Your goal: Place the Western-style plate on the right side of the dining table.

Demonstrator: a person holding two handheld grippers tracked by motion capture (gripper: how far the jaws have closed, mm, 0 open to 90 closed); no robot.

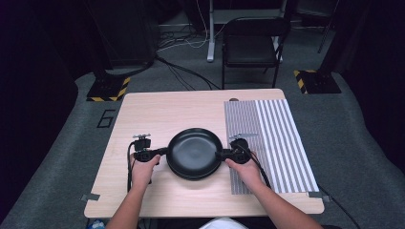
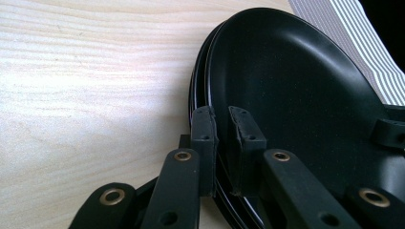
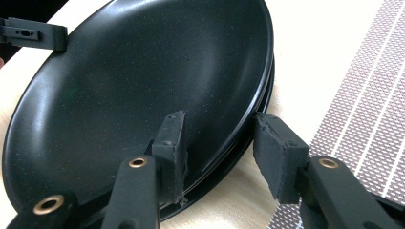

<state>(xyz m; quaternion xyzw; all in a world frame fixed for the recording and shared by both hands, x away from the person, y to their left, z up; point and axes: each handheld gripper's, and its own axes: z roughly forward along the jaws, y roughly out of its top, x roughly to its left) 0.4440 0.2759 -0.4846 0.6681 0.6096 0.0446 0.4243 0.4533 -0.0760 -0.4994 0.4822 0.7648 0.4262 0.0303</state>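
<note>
Jaws straddle black plates [image 1: 194,152] – both grippers

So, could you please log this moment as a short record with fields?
surface: wooden table, striped mat on its right part
object: stack of black plates, beside the mat
left gripper: jaws shut on the top plate's rim
right gripper: jaws open, straddling the opposite rim
hands: left hand, right hand

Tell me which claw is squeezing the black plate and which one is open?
The left claw is squeezed shut on the black plate's rim. The right claw is the open one: its jaws stand apart around the opposite rim.
</note>
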